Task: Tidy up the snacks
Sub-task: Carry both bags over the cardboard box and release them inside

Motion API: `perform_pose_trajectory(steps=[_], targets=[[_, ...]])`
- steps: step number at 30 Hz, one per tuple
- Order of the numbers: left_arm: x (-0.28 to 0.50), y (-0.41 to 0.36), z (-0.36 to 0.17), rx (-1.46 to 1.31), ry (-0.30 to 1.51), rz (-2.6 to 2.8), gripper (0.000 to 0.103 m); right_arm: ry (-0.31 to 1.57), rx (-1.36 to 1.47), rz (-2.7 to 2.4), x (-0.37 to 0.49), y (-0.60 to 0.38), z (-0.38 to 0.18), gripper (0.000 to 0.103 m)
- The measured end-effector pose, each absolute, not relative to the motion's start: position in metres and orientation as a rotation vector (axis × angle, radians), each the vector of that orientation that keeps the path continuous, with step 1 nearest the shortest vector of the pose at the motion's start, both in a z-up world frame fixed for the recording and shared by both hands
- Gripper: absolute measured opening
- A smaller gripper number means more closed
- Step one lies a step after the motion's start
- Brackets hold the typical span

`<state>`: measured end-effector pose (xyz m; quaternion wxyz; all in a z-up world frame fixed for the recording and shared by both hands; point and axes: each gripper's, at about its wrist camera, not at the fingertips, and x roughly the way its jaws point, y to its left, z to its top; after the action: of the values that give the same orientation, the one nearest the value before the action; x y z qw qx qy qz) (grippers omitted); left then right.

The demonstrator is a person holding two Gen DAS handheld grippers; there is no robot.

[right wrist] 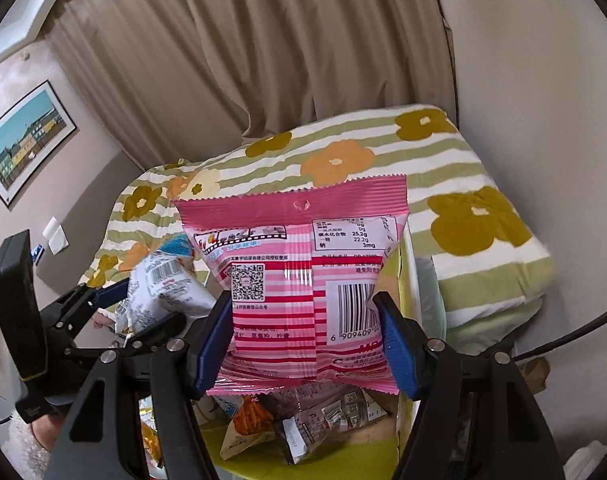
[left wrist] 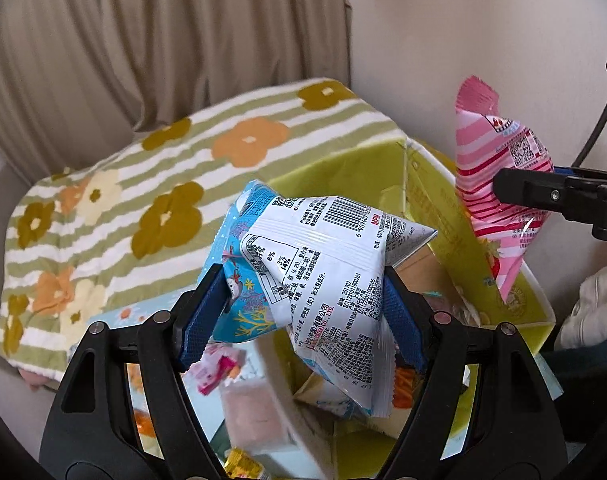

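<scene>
Midway, probably. Left gripper (left wrist: 303, 304) clamped on blue-white snack bag (left wrist: 319, 264), right gripper (right wrist: 307, 340) clamped on pink snack bag (right wrist: 299, 280), both hanging over yellow-green box (left wrist: 435, 184) already holding several packets; neither dropped in yet.

Glossy crinkled plastic snack packets (left wrist: 323, 264) (right wrist: 303, 280), matt card box (left wrist: 435, 184), soft cloth blanket (left wrist: 103, 200).

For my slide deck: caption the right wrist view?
Right gripper holds a pink striped snack packet above a yellow-green box of snacks.
</scene>
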<state>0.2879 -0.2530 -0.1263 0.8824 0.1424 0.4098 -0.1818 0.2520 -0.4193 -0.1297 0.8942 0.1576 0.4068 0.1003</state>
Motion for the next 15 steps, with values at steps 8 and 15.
perform_pose_trajectory(steps=[8,15], targets=[[0.312,-0.269,-0.152,0.354,0.905,-0.418,0.079,0.871,0.355,0.182,0.263,-0.428,-0.137,0.064],[0.320,-0.274,-0.164,0.413,0.946,-0.440,0.103,0.884,0.366,0.170,0.276,-0.426,-0.140,0.064]])
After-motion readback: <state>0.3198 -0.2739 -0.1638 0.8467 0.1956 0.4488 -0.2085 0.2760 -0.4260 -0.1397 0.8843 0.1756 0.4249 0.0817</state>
